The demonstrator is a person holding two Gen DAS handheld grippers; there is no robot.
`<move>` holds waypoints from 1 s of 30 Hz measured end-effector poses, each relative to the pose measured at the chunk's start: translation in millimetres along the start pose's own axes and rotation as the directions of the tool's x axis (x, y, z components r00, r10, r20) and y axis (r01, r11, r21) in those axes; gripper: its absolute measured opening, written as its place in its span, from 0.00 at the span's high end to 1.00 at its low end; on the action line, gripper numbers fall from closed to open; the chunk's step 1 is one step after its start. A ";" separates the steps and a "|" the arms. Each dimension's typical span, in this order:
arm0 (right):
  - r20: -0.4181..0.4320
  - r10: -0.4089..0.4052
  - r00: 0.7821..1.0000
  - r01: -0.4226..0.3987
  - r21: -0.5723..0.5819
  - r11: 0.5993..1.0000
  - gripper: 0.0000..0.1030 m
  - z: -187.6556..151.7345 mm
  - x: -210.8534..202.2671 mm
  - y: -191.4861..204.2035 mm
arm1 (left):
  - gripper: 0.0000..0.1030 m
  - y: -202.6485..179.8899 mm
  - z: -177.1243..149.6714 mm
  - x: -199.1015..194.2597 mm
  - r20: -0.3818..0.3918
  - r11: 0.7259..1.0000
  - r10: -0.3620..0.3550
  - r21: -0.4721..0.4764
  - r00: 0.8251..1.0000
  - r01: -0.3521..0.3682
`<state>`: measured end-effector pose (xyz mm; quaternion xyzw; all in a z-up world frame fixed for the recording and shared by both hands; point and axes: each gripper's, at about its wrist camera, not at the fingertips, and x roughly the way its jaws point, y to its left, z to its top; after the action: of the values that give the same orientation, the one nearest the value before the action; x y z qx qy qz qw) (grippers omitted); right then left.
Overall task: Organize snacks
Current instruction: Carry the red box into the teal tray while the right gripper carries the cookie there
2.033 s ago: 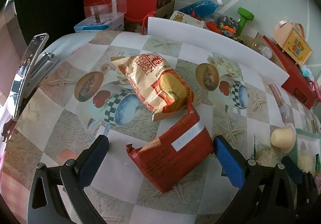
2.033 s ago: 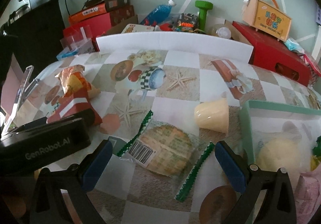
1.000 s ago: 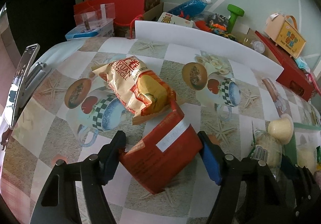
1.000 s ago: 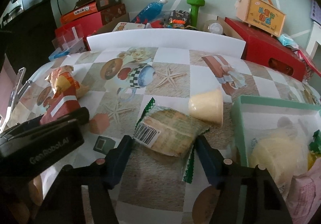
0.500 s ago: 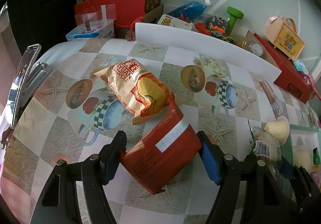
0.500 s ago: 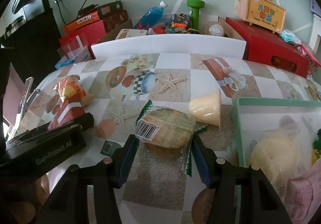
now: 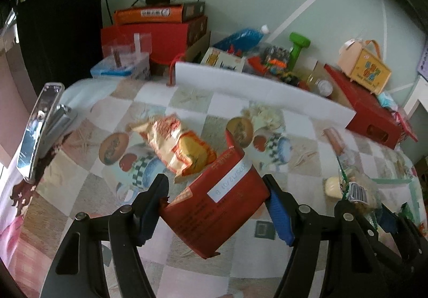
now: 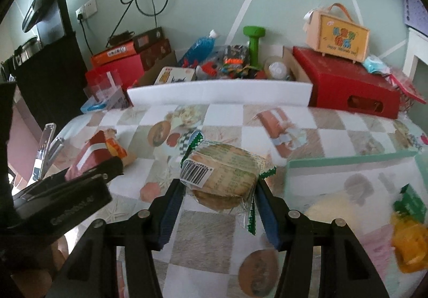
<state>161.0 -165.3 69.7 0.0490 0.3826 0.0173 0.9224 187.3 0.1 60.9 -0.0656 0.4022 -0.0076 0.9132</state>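
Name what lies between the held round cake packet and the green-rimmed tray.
In the right wrist view, only bare patterned tablecloth separates the cake packet, gripped by the right hand-held gripper, from the tray.

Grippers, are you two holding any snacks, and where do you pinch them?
Left gripper pinches the red packet by its sides; right gripper pinches the clear-wrapped cake likewise.

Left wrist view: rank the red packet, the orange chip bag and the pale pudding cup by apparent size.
1. red packet, though held nearest the camera, which inflates it.
2. orange chip bag.
3. pale pudding cup, partly hidden behind the wrapped cake.
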 end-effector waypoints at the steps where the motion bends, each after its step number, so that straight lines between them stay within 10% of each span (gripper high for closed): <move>1: 0.007 -0.006 1.000 0.006 0.002 1.000 0.43 1.8 -3.0 -2.5 | 0.30 -1.7 0.9 -2.6 0.008 1.000 -0.006 0.003 1.000 0.006; 14: 0.072 -0.265 0.962 0.250 0.175 0.953 0.43 14.4 -46.3 -95.8 | 0.30 -57.0 5.0 -26.9 0.079 0.984 -0.155 0.102 0.985 0.147; 30: 0.028 -0.393 0.919 0.353 0.385 0.853 0.43 -8.8 -63.9 -194.2 | 0.30 -161.9 -14.9 -25.5 0.022 0.911 -0.257 0.340 0.966 0.234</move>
<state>108.6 -362.2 88.5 0.1486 0.3318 -0.2376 0.9007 165.3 -160.4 90.0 0.0400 0.3533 -0.1882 0.9155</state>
